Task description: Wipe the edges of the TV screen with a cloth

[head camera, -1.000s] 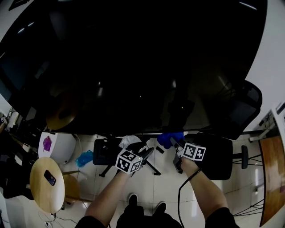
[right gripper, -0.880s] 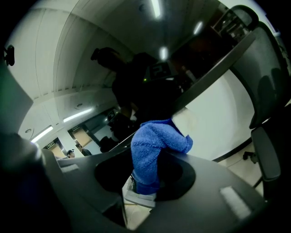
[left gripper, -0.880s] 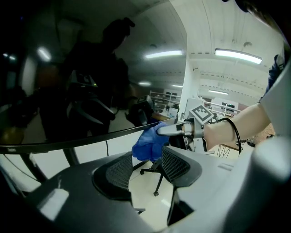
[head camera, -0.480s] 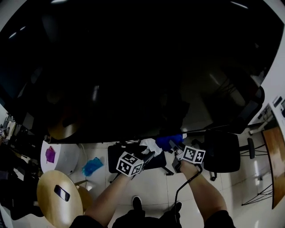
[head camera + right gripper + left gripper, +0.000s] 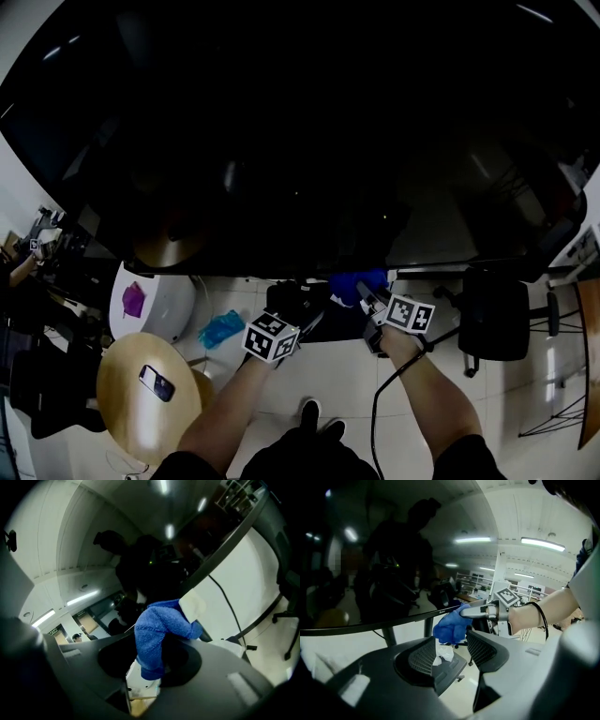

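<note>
The dark TV screen [image 5: 281,141] fills the upper part of the head view, its bottom edge running across just past the middle. At 6 o'clock from the screen's centre, the right gripper [image 5: 364,292] is clamped on a blue cloth [image 5: 356,281]. It holds the bunched cloth up against that lower edge. In the right gripper view the blue cloth [image 5: 159,634] sits pinched between the two jaws, and a pale tag on it shows at 1 o'clock. The left gripper [image 5: 307,317] lies just beside it at 9 o'clock, below the screen's edge and apart from it. Its jaws stand about half apart and have just been opening. In the left gripper view a small crumpled white scrap [image 5: 440,652] shows between them, against the left-hand pad and clear of the other, so nothing is pinched there. The same view shows the right gripper [image 5: 465,613] at 12 o'clock with the blue cloth [image 5: 450,627] under the screen's bottom bezel. On the floor, a round wooden table [image 5: 127,412] with a phone [image 5: 157,382] on it stands at 8 o'clock of the head view. A black office chair [image 5: 497,319] stands at 4 o'clock.
</note>
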